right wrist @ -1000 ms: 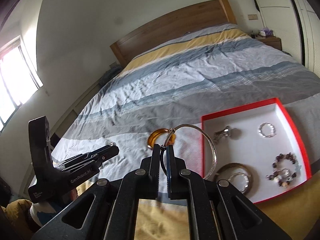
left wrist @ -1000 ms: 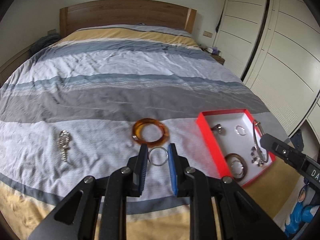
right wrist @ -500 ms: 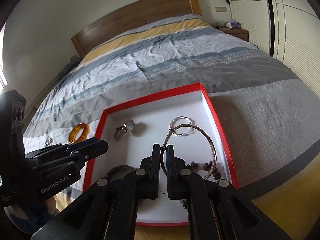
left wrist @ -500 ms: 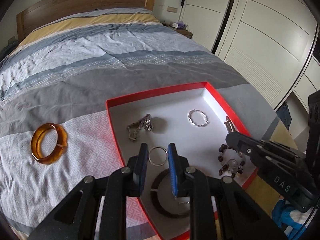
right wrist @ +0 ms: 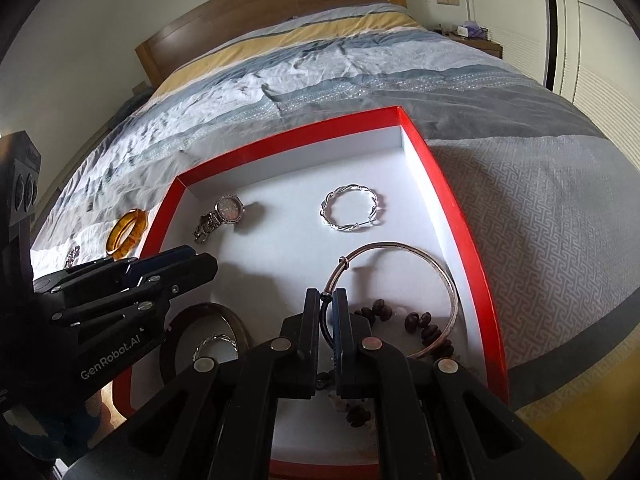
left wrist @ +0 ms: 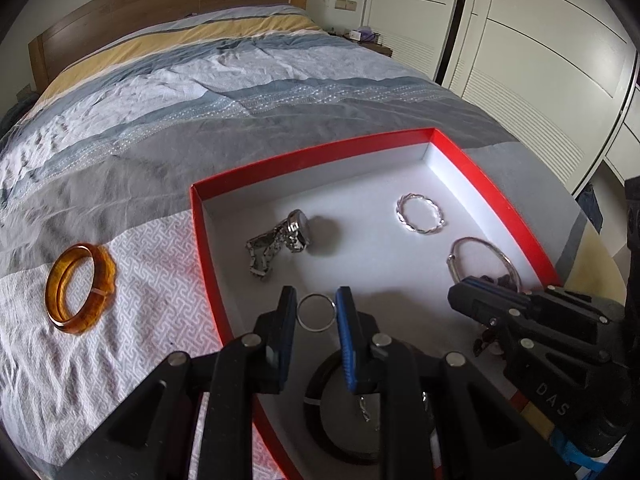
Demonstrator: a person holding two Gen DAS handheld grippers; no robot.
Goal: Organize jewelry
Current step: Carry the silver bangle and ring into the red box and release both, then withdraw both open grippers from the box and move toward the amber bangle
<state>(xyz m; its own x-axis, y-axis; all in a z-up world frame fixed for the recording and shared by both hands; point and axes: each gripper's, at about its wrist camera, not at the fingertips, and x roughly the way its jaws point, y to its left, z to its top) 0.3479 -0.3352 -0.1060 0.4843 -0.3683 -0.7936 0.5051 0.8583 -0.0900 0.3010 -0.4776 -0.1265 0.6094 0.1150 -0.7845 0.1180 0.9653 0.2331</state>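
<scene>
My left gripper [left wrist: 316,312] is shut on a small silver ring [left wrist: 317,313] and holds it over the red box [left wrist: 304,156], near its front left. My right gripper [right wrist: 326,308] is shut on a thin silver bangle [right wrist: 440,272], low over the box's right side. In the box lie a silver watch [left wrist: 280,236], a twisted silver bracelet [left wrist: 420,214], a dark bead bracelet [right wrist: 424,326] and a dark bangle [left wrist: 316,396]. An amber bangle [left wrist: 80,288] lies on the bedspread left of the box.
The box sits on a striped bedspread [left wrist: 200,92] near the bed's right front corner. A small silver piece [right wrist: 72,256] lies on the bed beyond the amber bangle. White wardrobe doors [left wrist: 540,60] stand to the right; a wooden headboard [left wrist: 160,4] is far behind.
Both grippers have moved from the bedspread to over the red box, each still holding its piece. The right gripper has brought the bangle down low into the box.
</scene>
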